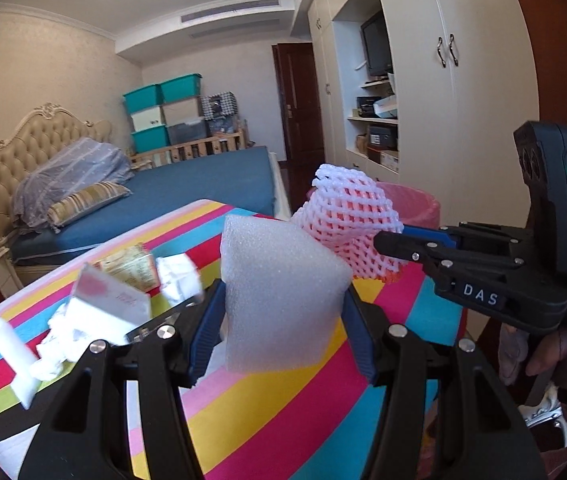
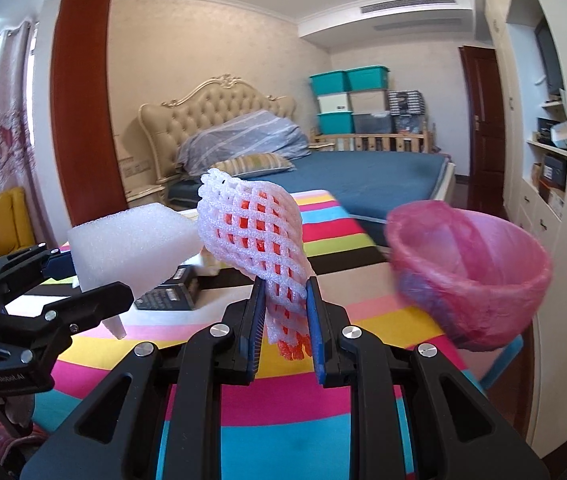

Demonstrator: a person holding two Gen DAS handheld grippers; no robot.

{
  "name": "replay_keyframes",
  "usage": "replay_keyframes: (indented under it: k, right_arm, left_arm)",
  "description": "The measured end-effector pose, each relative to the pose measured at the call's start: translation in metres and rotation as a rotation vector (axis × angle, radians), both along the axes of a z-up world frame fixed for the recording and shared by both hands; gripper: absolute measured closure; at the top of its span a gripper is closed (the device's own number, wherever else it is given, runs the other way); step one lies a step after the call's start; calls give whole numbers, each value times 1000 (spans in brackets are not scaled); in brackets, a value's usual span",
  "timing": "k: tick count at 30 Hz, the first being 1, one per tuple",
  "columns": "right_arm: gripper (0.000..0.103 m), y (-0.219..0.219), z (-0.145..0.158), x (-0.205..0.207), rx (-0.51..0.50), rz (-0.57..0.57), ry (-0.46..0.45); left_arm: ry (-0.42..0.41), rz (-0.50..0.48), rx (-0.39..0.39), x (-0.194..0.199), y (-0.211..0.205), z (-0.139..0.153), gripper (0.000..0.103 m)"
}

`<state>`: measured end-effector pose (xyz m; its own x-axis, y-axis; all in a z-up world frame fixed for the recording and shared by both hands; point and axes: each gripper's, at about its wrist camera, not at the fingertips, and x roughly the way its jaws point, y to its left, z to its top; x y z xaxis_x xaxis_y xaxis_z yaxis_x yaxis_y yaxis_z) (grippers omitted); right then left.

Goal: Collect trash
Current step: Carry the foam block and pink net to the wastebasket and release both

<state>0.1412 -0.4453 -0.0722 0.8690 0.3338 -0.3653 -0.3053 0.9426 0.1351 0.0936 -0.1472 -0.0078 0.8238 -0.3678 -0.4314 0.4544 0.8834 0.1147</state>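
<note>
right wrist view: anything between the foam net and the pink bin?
Nothing. Only striped tablecloth shows between the foam net and the pink bin in the right wrist view.

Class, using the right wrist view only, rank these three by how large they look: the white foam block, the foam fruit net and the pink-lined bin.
1. pink-lined bin, largest.
2. white foam block and foam fruit net: too alike to rank, and both sit close to the camera.

L wrist cam: close, faces bed (image 1: 187,184) | R: same | shared: striped table (image 2: 283,404)
</note>
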Motion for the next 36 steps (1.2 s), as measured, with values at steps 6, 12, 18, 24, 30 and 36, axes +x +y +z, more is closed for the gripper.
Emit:
replay_keyframes:
  k: [6,12,18,24,30,36]
  right_arm:
    - [83,-41,8,5,6,-96,-16]
    - [83,-87,17,24,22,-198,-1]
    - [83,-122,25,45,14,-256,-12]
    - [83,-148,24,66,45,-292,-2]
    - [83,-162,19,87,30,-317,24]
    - [82,-170,17,102,-1,-333,38]
  left_arm:
    - [33,-83,-1,23,-47,11,48]
    - [73,-154,-21,56,-95,22,48]
    - [144,-196,-69,97,-131,29,48]
    - [173,-172,-93,133,-154,31,47]
    - [212,-132,-134,173,-176,36,47]
    - [211,-124,-135,191,-187,36,46]
